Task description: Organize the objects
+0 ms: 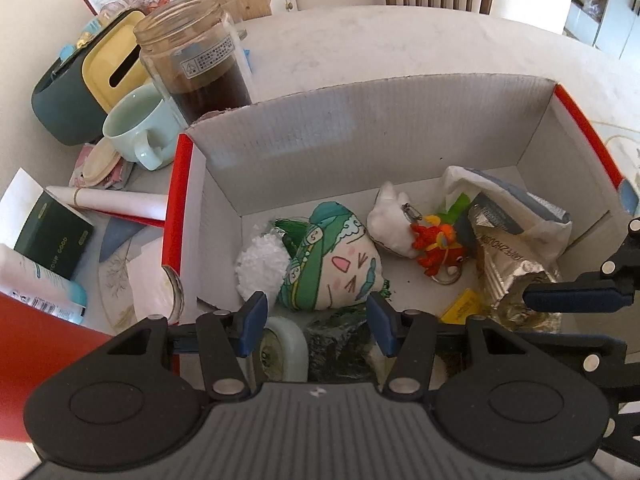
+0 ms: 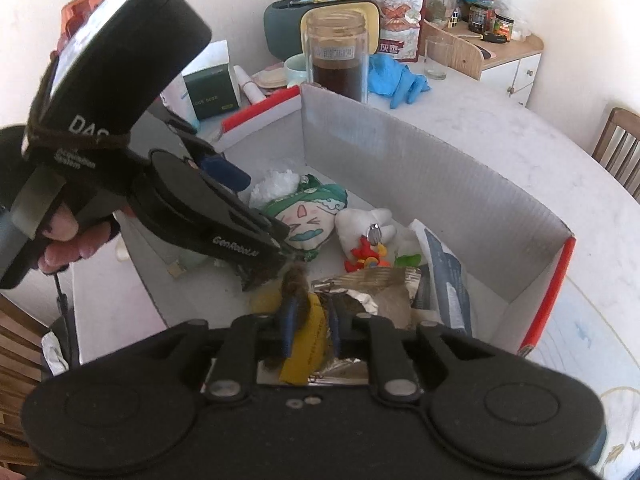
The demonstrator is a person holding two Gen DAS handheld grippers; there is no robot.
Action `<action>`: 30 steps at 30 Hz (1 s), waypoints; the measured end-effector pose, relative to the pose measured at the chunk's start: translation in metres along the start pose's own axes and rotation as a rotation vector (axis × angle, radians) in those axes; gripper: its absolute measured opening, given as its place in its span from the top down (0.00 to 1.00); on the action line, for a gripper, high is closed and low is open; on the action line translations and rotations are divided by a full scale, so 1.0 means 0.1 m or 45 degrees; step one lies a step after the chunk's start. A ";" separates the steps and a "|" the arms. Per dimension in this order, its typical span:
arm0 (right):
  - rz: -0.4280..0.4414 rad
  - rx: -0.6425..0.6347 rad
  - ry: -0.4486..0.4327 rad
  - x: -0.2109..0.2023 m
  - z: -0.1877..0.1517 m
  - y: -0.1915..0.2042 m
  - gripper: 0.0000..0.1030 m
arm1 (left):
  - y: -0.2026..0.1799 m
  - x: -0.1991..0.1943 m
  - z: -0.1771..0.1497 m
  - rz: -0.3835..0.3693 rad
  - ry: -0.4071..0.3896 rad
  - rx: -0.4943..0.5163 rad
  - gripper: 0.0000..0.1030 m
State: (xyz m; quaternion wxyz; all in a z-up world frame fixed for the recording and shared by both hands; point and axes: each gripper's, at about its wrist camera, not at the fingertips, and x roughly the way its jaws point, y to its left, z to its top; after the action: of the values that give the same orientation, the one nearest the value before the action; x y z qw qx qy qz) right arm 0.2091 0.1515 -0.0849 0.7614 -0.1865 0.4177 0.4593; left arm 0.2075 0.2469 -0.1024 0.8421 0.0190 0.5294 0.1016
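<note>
The right gripper (image 2: 310,326) points steeply down into the cardboard box (image 1: 360,120); a yellow packet (image 2: 308,356) stands between its blue pads, long axis running roughly along the fingers, with a brown tuft just beyond the tips. The gap is narrow, and whether the pads press the packet cannot be told. The left gripper (image 1: 316,322) also tilts steeply down over the box's near edge, its jaws parted with nothing between them; below them lie a pale green roll (image 1: 282,346) and a dark wrapped item. In the right wrist view a hand (image 2: 66,236) is wrapped round the left gripper's handle, fingers curled underneath. On the box floor, a green-and-white face cushion (image 1: 336,260) lies near the middle, its long axis slanting toward the left wall, with a white crumpled ball (image 1: 258,266) touching its left side. Just beyond are a white plush (image 1: 390,220) and an orange knitted keyring (image 1: 436,246), touching each other. A crumpled foil bag (image 1: 508,256) and a white plastic bag (image 1: 516,204) fill the right side, reaching the far right corner. Outside the far left corner stand a mint cup (image 1: 136,132), a glass jar (image 1: 196,52) of dark contents, upright, and a yellow-lidded tissue holder (image 1: 80,80). Blue gloves (image 2: 396,78) lie on the table (image 1: 400,40) behind the box.
</note>
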 end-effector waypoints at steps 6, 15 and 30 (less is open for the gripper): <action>-0.001 0.019 -0.028 -0.15 -0.01 -0.03 0.80 | -0.04 -0.17 -0.03 0.003 -0.060 -0.025 0.43; 0.003 0.031 -0.108 -0.48 -0.04 -0.07 0.74 | -0.13 -0.52 -0.07 0.017 -0.170 -0.099 0.39; 0.003 0.053 -0.256 -1.10 -0.22 -0.14 0.58 | -0.41 -1.15 -0.22 -0.006 -0.377 -0.180 0.35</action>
State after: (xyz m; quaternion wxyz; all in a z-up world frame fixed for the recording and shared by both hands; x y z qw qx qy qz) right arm 0.1856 0.0700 -0.0102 0.8028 -0.1230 0.3487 0.4678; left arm 0.1458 0.1833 -0.0161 0.9104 -0.0266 0.3910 0.1328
